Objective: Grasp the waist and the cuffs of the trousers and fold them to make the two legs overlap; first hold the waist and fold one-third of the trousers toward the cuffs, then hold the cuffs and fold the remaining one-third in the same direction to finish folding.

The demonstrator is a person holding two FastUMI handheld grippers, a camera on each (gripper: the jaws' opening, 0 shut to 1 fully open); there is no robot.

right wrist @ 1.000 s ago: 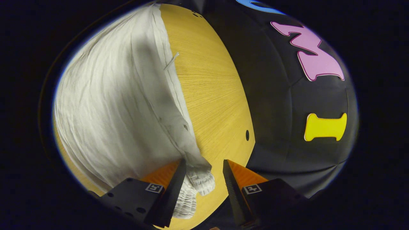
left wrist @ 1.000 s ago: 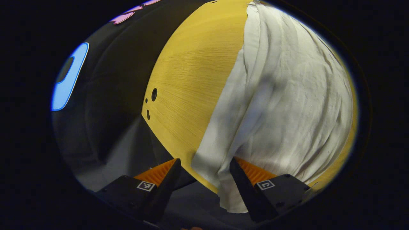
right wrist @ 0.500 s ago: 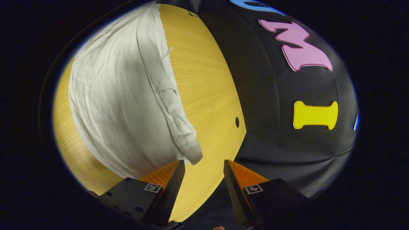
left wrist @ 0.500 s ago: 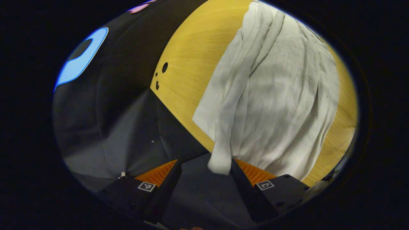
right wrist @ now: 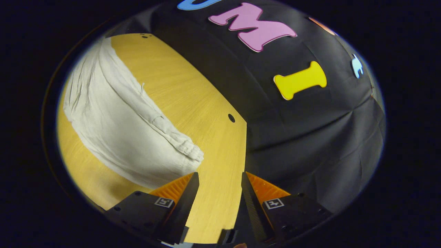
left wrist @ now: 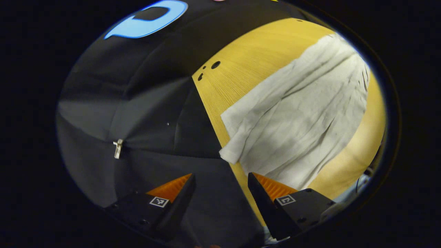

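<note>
Pale, crumpled cloth of the trousers [left wrist: 299, 117] lay flat on the yellow wooden table [right wrist: 193, 93], a cuff corner near the table's edge in the left gripper view and the gathered waist [right wrist: 187, 148] toward the near end in the right gripper view. Left gripper [left wrist: 220, 193] and right gripper [right wrist: 218, 191] both stood with fingers parted and nothing between them, clear of the fabric. The legs appeared to overlap in one long strip, so that step looked done, though the layers could not be told apart; both thirds folds seemed still to come.
</note>
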